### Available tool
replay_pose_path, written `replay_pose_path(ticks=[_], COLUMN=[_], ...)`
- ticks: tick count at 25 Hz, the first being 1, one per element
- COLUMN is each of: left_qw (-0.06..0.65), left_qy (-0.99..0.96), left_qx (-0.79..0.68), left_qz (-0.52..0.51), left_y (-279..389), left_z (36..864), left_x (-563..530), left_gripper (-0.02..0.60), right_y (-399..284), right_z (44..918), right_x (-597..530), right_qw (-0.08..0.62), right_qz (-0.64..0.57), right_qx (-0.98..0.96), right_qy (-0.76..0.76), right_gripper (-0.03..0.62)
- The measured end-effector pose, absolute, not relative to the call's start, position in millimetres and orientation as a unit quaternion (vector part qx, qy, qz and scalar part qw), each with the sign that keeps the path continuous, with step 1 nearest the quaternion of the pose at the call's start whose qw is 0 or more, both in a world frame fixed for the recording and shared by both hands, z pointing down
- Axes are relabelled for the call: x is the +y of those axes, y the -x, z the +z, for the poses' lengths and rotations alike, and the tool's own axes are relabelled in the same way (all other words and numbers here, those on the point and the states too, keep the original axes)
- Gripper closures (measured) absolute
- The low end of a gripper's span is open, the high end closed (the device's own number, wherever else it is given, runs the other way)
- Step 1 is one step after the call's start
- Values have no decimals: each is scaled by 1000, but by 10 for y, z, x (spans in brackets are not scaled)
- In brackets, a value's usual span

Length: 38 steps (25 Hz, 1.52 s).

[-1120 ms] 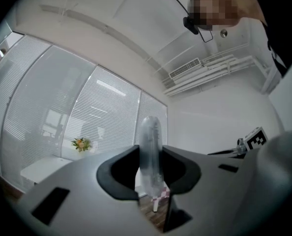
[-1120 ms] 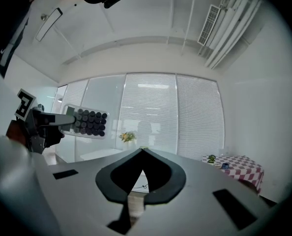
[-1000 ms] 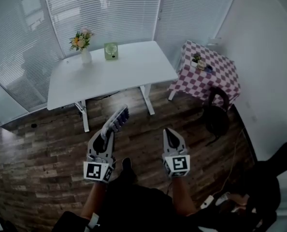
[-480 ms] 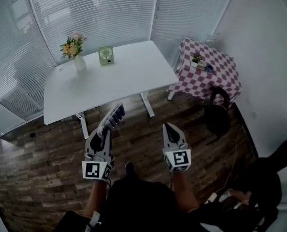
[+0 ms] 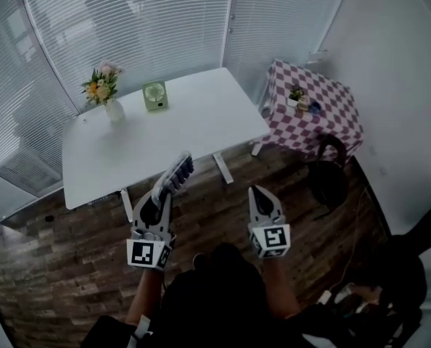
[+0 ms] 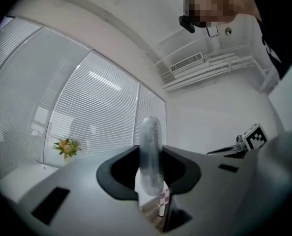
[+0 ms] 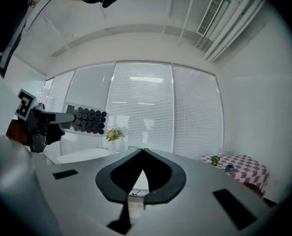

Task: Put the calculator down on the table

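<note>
Holding the calculator (image 5: 175, 175) by its lower end, our left gripper (image 5: 160, 199) has its jaws clamped on the device, which sticks out past the fingertips with its rows of dark keys facing up. It hangs in the air over the wooden floor (image 5: 70, 267) and has not been set down. In the head view its far end overlaps the near edge of the white table (image 5: 201, 125). Along the left gripper's own jaws we see the calculator edge-on, a thin pale slab pinched upright between the two dark pads. Our right gripper (image 5: 258, 191) is level with the left one and well apart from it. Its jaws are brought together, the tips meeting with nothing between them, as the right gripper view plainly shows. Toward the table's far side stands a vase of flowers (image 5: 104, 91), with a small green fan (image 5: 154, 95) near it. To the right of the white table we see a smaller table under a purple checked cloth (image 5: 324, 118), carrying a little potted plant (image 5: 296, 93). Closed blinds (image 5: 128, 27) cover the windows behind both tables.
</note>
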<state>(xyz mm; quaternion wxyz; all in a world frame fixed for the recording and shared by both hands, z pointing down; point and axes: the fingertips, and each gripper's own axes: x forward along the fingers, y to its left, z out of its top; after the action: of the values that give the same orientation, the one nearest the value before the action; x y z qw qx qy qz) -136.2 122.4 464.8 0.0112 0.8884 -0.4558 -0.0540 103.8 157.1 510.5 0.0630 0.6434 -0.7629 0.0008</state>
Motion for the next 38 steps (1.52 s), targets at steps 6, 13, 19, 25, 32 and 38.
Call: replay_pose_path(ticks=[6,13,19,25,32,38], left_qw=[27,30,20,17,25,33], left_qy=[-887,-877,-871,-863,-853,-845], left_qx=[-458,-477,-489,-502,-518,-532], left_qz=[-50,-50,-54,-50,-49,-47], left_y=[1279,1167,1009,980,1001,878], left_z=[4787,4855,4802,4804,4765,4763], left_x=[892,318,-100,-452,-849,-1220], left_gripper=[483,483,483,483,483,483], right_y=[-1101,-1191,-1312,-1361,-1448,-1550], right_z=[5231,5276,5288,5288,5208,5108], right_x=[1236,511,-11,-458,-950,-1354], right_qw=[55,58,56,62,70,70], right_qz=[7,7,0,2,1,0], right_qx=[-766,-785,-796,-805,-811,-822], right_qy=[-641,-617,-603,-590,-581,-566], right_gripper=[588,588,588,588,588,588])
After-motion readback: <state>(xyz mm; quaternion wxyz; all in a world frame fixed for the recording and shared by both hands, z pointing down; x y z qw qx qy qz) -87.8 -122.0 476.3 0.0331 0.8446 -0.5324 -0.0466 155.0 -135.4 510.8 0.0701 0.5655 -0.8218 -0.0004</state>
